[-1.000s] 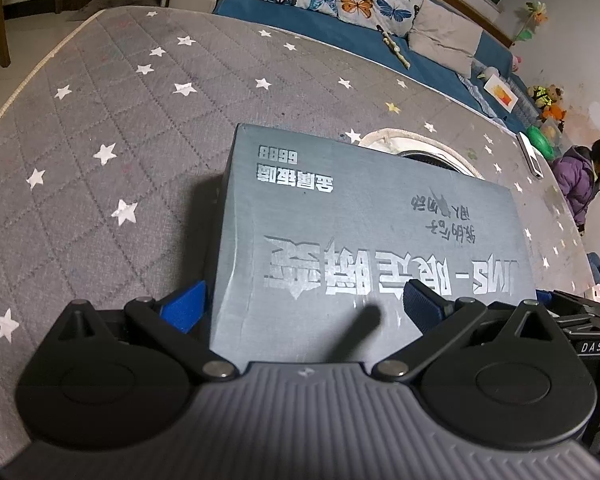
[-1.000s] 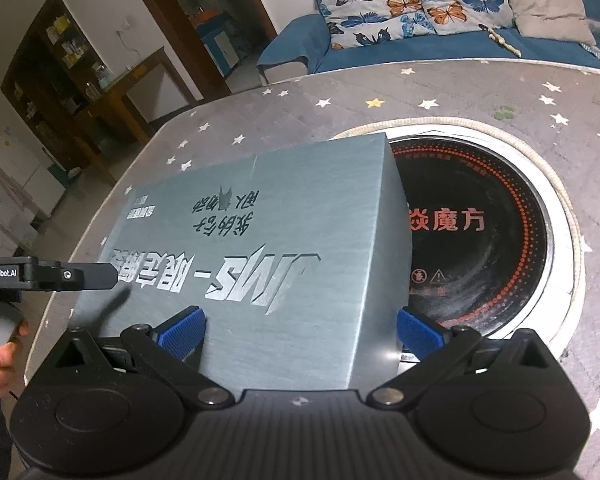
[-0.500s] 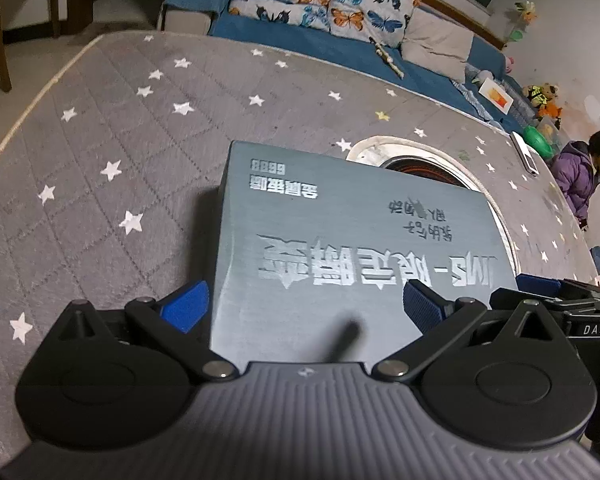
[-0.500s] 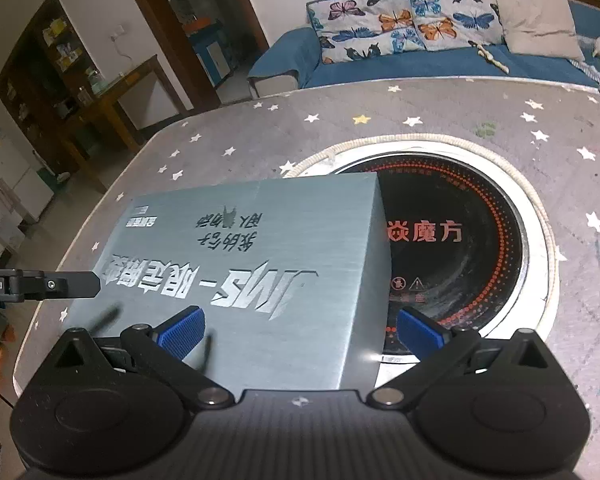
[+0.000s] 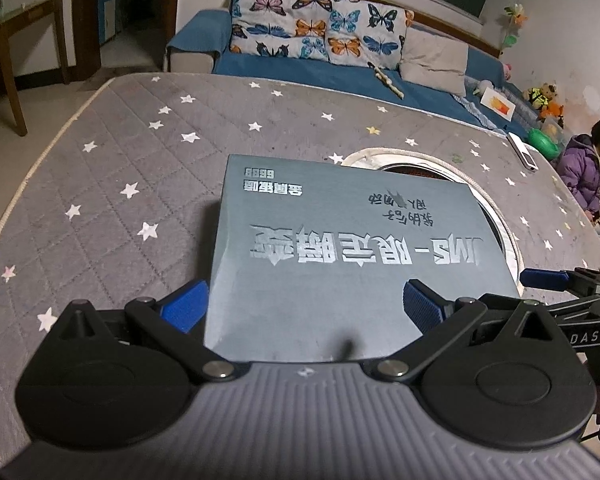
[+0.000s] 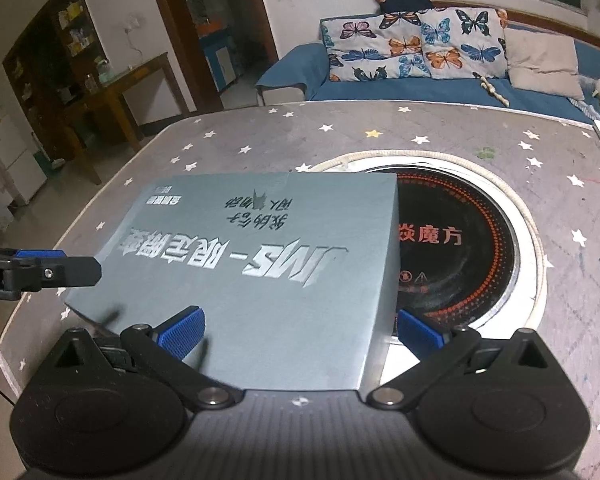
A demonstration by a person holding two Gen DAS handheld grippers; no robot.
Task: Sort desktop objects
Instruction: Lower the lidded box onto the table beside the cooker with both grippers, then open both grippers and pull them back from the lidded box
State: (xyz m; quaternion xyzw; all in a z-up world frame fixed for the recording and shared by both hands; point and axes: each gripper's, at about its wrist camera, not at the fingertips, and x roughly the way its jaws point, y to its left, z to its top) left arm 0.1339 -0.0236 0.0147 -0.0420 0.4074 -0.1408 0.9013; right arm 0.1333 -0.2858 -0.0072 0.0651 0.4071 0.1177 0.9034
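The grey box point(image 5: 340, 248) lies flat on the star cloth point(image 5: 140, 140), one corner over the burner point(image 6: 460, 240). Left gripper point(image 5: 306, 308) and right gripper point(image 6: 300, 330) are both spread wide at its near edge, neither one clamping, probably because it's too wide for one.

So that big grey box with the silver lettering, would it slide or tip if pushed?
The grey box is broad and flat, so it probably won't tip. Its smooth lid looks slippery, yet the quilted table cover may resist sliding. Crisp corners suggest it is stiff.
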